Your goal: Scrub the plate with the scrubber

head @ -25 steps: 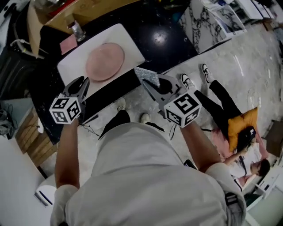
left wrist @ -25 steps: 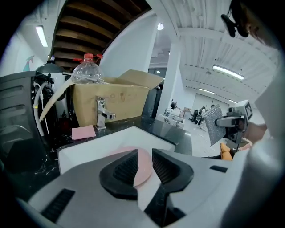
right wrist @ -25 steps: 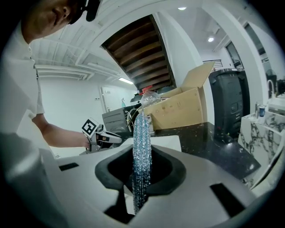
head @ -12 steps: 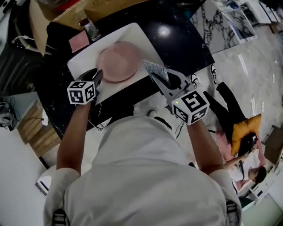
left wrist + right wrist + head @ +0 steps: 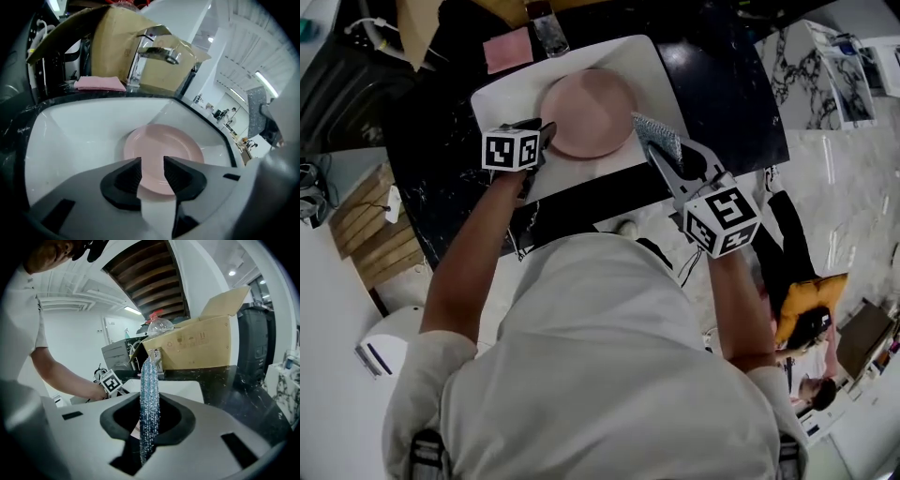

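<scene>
Plate (image 5: 589, 112), pink, round: lying flat in the white sink (image 5: 661, 80), which is sitting in the dark marbled surface (image 5: 727, 89). Left claw (image 5: 546, 133): hovering tilted down at the plate's near-left rim, jaws standing well apart, having just been opening, gripping nothing; the plate's edge is showing through the gap. Right claw (image 5: 664, 161): hanging just beside the plate's right side, over the sink's front edge, jaws pressing on the scrubber (image 5: 656, 137), a glittering blue-silver pad standing upright between them. Faucet (image 5: 548, 33): rising behind the sink. Pink cloth (image 5: 508, 49): lying on the surface beside the faucet. Cardboard box (image 5: 197, 350): standing behind the faucet.
</scene>
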The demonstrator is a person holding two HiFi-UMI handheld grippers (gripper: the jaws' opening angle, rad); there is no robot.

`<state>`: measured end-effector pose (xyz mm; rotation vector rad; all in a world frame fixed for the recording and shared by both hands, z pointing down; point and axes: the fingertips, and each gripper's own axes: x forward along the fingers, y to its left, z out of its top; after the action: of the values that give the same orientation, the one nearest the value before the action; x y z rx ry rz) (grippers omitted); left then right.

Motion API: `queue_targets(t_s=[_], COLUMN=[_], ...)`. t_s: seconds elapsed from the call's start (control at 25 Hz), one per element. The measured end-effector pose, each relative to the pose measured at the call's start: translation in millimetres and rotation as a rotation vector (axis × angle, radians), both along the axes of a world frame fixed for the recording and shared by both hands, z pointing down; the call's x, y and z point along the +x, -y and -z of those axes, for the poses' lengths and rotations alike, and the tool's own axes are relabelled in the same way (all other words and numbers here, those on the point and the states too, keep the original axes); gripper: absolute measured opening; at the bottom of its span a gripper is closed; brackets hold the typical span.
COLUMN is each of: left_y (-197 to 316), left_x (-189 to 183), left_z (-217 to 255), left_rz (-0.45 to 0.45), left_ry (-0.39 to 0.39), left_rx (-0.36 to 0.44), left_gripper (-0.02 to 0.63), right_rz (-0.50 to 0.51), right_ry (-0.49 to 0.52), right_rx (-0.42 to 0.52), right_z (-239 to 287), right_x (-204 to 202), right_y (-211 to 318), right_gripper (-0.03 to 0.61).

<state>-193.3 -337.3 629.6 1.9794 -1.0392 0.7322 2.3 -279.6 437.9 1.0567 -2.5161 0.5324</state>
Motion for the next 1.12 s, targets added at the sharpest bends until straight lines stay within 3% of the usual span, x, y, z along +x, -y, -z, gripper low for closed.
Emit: queue_targets(t_s=[0.28, 0.6, 0.92, 1.12], left_y=[29, 51, 73, 79], left_x=[-21, -19, -17, -9], left_z=[-35, -60, -77, -85], left_rz=[0.031, -0.018, -0.069, -0.095], left_ry=[0.123, 0.124, 0.187, 0.175], left_rx=[-0.069, -0.105, -0.121, -0.135], left_gripper=[0.156, 0.155, 0.154, 0.155], right_rz=[-0.002, -0.027, -0.049, -0.062], right_ry=[0.001, 0.008, 0.009, 0.006], right_rx=[-0.045, -0.101, -0.135, -0.139], right_z=[-12, -29, -37, -39], right_x=[-5, 2, 12, 14], right_y=[6, 8, 2, 1], right_gripper=[0.078, 0.078, 0.078, 0.078])
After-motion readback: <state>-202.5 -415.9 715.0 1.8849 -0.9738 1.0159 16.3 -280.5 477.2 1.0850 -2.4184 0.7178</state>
